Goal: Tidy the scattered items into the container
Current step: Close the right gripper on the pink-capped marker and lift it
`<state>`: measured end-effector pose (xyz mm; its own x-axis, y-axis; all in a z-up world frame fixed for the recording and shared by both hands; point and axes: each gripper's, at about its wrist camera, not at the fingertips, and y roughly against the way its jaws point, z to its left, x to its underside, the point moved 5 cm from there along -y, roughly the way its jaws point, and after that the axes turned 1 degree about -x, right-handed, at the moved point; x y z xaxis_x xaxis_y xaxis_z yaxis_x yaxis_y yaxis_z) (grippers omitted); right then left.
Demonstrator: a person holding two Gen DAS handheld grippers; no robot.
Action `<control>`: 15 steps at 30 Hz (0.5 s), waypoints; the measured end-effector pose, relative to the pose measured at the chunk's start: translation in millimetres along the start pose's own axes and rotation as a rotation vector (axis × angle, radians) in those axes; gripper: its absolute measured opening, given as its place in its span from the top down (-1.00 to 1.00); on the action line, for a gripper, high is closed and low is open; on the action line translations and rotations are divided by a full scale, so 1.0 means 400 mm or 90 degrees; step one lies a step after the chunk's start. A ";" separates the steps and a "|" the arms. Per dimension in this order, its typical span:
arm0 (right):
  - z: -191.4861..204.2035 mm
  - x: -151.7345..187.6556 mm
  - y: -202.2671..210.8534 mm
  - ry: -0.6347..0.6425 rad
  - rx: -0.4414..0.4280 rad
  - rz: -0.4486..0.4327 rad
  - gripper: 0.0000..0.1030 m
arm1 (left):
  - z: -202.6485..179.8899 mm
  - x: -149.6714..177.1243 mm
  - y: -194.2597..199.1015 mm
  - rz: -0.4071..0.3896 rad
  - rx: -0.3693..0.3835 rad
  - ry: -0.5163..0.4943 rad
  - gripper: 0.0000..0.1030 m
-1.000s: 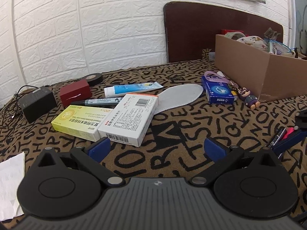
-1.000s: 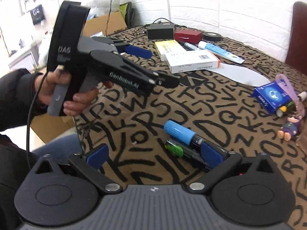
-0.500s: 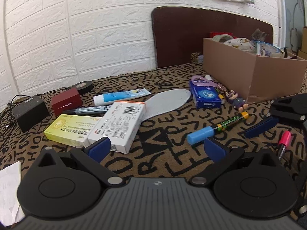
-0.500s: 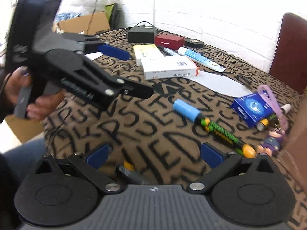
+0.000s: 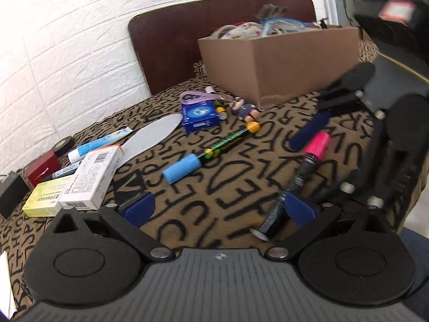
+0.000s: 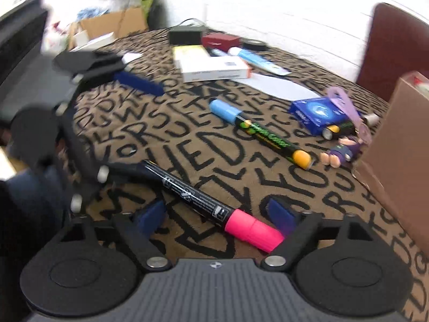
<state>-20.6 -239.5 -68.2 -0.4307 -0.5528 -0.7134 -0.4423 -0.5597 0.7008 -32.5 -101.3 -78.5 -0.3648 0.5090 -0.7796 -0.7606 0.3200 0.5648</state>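
Although the cardboard box (image 5: 278,64) at the far side of the letter-patterned cloth (image 5: 236,187) already holds a heap of things up to its rim, most of the clutter lies outside it, so I judge the tidying well short of half done. Largest of what is left are the white medicine carton (image 5: 89,179) lying partly over a yellow one (image 5: 43,201), the grey insole (image 5: 151,139) beside them, and the blue packet (image 5: 199,115) near the box. Then come the tube (image 5: 96,145), the red case (image 5: 43,165), the black adapter (image 5: 10,194), the tape roll (image 5: 64,143) and the blue-capped marker (image 5: 209,154) in the middle of the cloth. A small figure on a lilac strap (image 5: 246,108) lies just before the box wall.

Smallest and nearest is the pink-capped marker (image 6: 214,206), flat on the cloth. The right gripper (image 6: 218,216) straddles it, its jaws just narrowing but the pads not yet pressing on it, so nothing is held. The left gripper (image 5: 217,206) is also released, jaws closing slightly, the marker's tail end just inside its right pad.
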 end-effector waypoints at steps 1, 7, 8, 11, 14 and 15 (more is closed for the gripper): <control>-0.004 0.000 0.002 -0.017 0.006 -0.005 -0.40 | -0.004 0.004 -0.005 0.011 -0.004 0.004 -0.53; 0.016 -0.009 0.004 -0.063 0.030 -0.013 0.10 | -0.010 0.000 -0.025 0.008 0.004 0.009 0.16; 0.023 -0.013 0.003 -0.065 0.030 -0.014 0.13 | -0.010 -0.002 -0.028 0.005 0.007 -0.002 0.18; 0.033 -0.017 0.000 -0.069 0.028 -0.010 0.20 | -0.005 -0.005 -0.036 0.002 0.035 -0.015 0.45; 0.030 -0.017 0.002 -0.078 0.028 -0.008 0.28 | -0.001 -0.008 -0.047 0.002 0.057 -0.012 0.54; 0.027 -0.015 0.003 -0.082 0.027 -0.009 0.31 | -0.002 -0.008 -0.048 0.000 0.060 -0.018 0.56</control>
<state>-27.0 -230.3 -62.9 -0.5204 -0.4597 -0.7196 -0.4807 -0.5388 0.6918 -17.2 -109.9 -87.3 -0.3490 0.5304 -0.7726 -0.7058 0.3936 0.5890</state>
